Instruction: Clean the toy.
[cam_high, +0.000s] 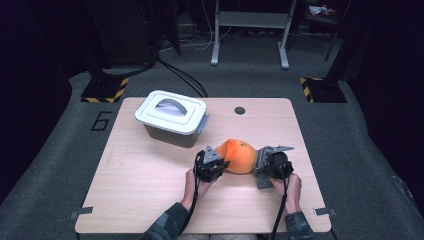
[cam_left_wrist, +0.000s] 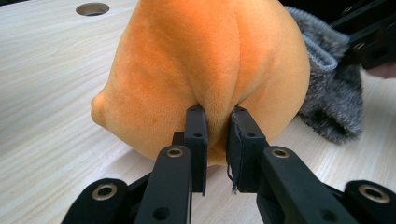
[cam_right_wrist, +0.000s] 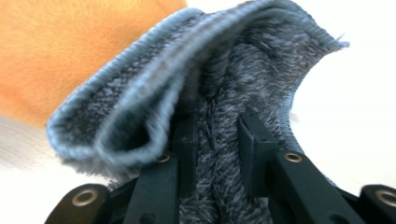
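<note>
**Both grippers pinching the orange plush, one each side**

I see the orange plush (cam_high: 239, 156) on the table (cam_high: 150, 190), just in front and to the right of the white lidded bin (cam_high: 172, 117), clear of it. A grey fuzzy cloth (cam_left_wrist: 334, 98) with a ribbed hem sits against the plush's right flank, touching it.

Left gripper (cam_high: 212, 165): on the plush's left side. In the left gripper view the jaws are nearly together, with a fold of orange fabric pinched between the pads (cam_left_wrist: 197, 135). The plush bulges up and around the pinch.

Right gripper (cam_high: 267, 164): on the plush's right side. In the right gripper view its jaws are drawn close on the grey cloth, pile squeezed between them, the hem curling over to the left with orange plush behind. The picture is soft, but the pinch reads clearly.

Bin sits behind the plush with lid on, grey handle (cam_high: 170, 106) lying flat. The round hole in the table (cam_high: 240, 110) lies behind the plush, to the right of the bin. My view from above has both hands (cam_high: 191, 181) low at the near edge.
</note>
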